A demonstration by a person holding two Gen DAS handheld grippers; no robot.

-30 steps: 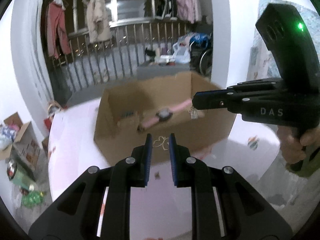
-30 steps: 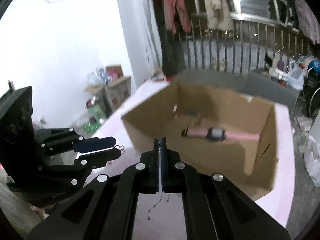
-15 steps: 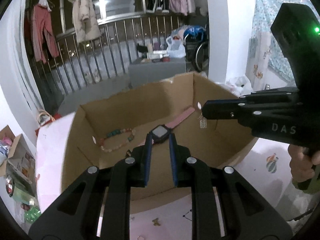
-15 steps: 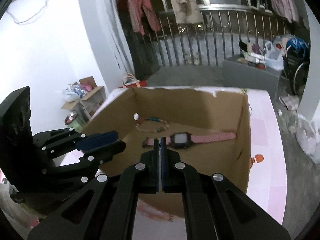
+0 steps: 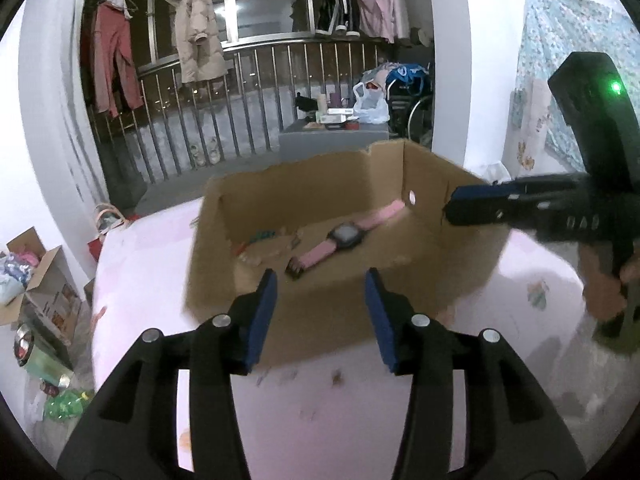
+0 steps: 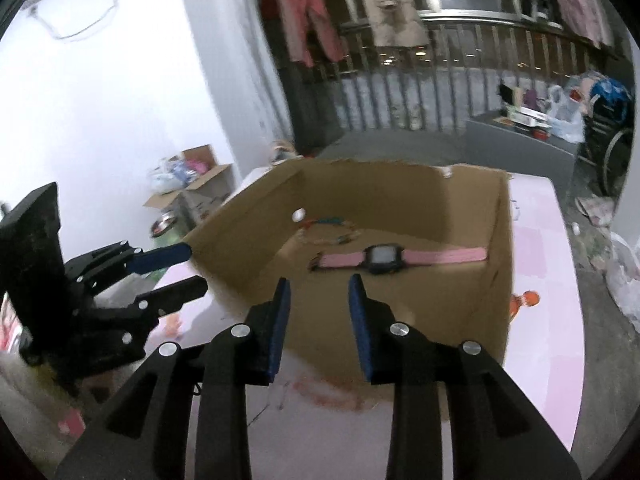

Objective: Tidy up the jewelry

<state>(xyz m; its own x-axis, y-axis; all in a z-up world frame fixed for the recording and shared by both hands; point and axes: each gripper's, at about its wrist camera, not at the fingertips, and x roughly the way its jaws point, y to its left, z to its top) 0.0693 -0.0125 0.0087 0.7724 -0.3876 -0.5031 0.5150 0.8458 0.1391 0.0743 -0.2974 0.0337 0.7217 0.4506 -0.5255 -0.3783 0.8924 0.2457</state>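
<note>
A cardboard box (image 5: 320,320) (image 6: 504,280) stands on the pink table. Inside lie a pink-strapped watch (image 5: 344,236) (image 6: 384,258) and a beaded bracelet (image 5: 256,240) (image 6: 332,236). My left gripper (image 5: 320,280) is open and empty, just in front of the box's near wall; it also shows in the right wrist view (image 6: 188,268). My right gripper (image 6: 318,284) is open and empty over the box's near edge; in the left wrist view (image 5: 452,208) it sits by the box's right wall. A thin chain (image 6: 276,396) lies on the table below my right gripper.
The pink tablecloth (image 5: 304,408) has small printed figures. Beyond the table are a railing with hanging clothes (image 5: 196,32), a grey cabinet with clutter (image 5: 332,128), and an open carton with bags on the floor at the left (image 5: 36,280).
Both grippers have opened; each had been shut, holding small jewelry a second ago. Both have drawn back a little from the box.
</note>
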